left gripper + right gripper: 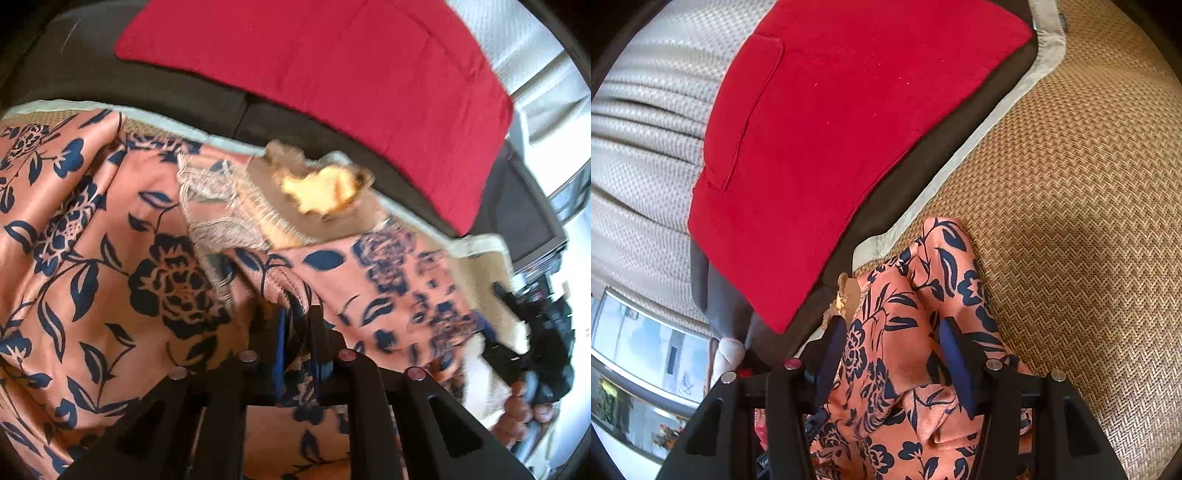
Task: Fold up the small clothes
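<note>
Pinching a fold of the floral orange garment (110, 229), left gripper (295, 325) clamped tight, right gripper (892, 332) half-parted with bunched cloth between its pads, garment spread on woven mat (1071, 184), red cushion (849, 129) at twelve o'clock.

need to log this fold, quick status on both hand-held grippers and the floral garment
Left hand-held gripper shut on floral garment. Right hand-held gripper around a bunched fold, grip unclear. Red cloth lies beyond, apart.

Bright daylight, window glare, motion blur rightward, fisheye-warped dark corners
</note>
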Demonstrator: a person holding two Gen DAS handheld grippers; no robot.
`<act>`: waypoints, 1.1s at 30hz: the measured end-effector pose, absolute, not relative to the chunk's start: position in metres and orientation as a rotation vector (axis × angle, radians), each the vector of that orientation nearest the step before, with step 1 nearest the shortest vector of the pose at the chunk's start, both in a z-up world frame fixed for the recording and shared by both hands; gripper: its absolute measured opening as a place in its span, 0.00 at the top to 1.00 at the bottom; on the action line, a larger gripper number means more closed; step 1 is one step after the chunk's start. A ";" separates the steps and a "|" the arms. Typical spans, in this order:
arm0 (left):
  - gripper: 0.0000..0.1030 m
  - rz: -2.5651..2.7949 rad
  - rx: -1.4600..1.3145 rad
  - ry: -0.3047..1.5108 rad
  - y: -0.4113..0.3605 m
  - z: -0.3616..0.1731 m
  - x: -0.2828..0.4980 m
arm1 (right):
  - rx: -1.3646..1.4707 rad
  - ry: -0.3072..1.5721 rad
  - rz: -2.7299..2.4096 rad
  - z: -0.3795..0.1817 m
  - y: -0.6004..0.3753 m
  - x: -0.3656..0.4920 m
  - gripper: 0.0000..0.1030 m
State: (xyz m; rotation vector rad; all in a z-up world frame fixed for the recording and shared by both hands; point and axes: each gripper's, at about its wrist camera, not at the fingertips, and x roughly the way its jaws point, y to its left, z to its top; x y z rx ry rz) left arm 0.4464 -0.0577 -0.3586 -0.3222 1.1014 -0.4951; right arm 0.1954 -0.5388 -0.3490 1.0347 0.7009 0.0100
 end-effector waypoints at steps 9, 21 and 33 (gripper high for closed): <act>0.92 -0.421 -0.276 0.953 -0.046 -0.326 0.435 | 1.013 0.705 0.012 -0.348 -0.522 0.205 0.46; 0.88 -0.048 0.116 0.980 -0.002 -0.336 0.459 | 0.933 0.699 0.112 -0.342 -0.476 0.227 0.46; 0.38 0.170 -0.238 0.864 0.150 -0.309 0.447 | 0.800 0.904 0.178 -0.369 -0.410 0.264 0.44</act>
